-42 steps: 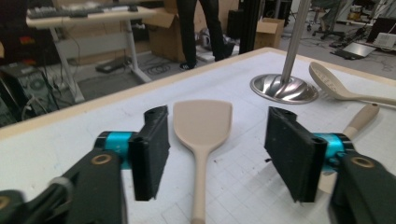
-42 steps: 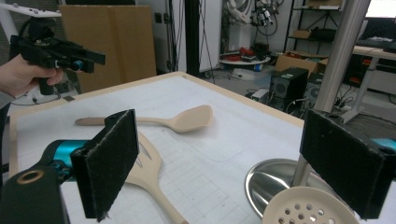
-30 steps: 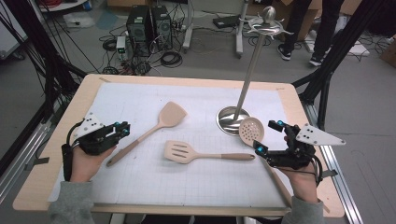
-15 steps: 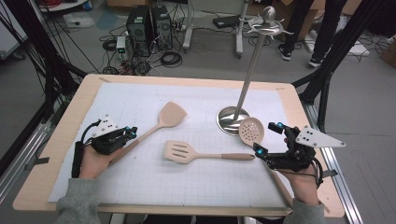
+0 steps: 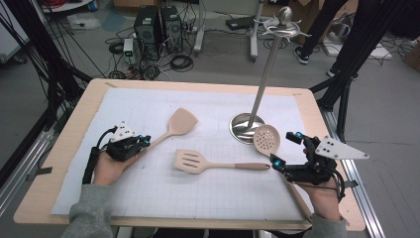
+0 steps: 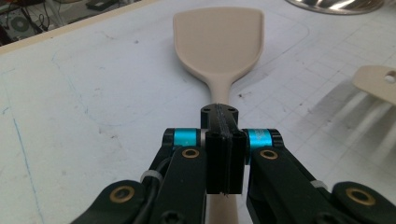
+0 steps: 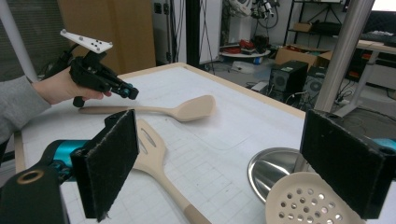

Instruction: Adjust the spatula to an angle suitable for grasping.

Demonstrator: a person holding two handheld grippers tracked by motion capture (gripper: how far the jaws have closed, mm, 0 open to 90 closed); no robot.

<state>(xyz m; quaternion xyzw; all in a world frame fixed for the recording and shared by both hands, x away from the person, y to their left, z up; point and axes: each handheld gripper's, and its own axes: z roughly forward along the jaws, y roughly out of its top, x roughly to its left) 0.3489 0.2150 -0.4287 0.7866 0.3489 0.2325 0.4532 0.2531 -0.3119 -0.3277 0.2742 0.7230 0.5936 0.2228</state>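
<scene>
**Spatula gripped at the handle, ready for lifting**

The left gripper (image 5: 141, 144) is closed fully on the handle of the solid spatula (image 5: 179, 122), which lies flat on the table (image 5: 89, 104); its jaws have just been closing. A level lift is advised, so the blade does not swing. The right gripper (image 5: 282, 151) is held wide open and empty beside the skimmer (image 5: 266, 140), near the slotted spatula (image 5: 195, 160).

We see a spatula with slots (image 5: 198, 161) lying flat in the middle of the worktop (image 5: 89, 106). A round spoon with holes (image 5: 266, 139) rests by the shiny base of a tall metal stand (image 5: 261, 82).
</scene>
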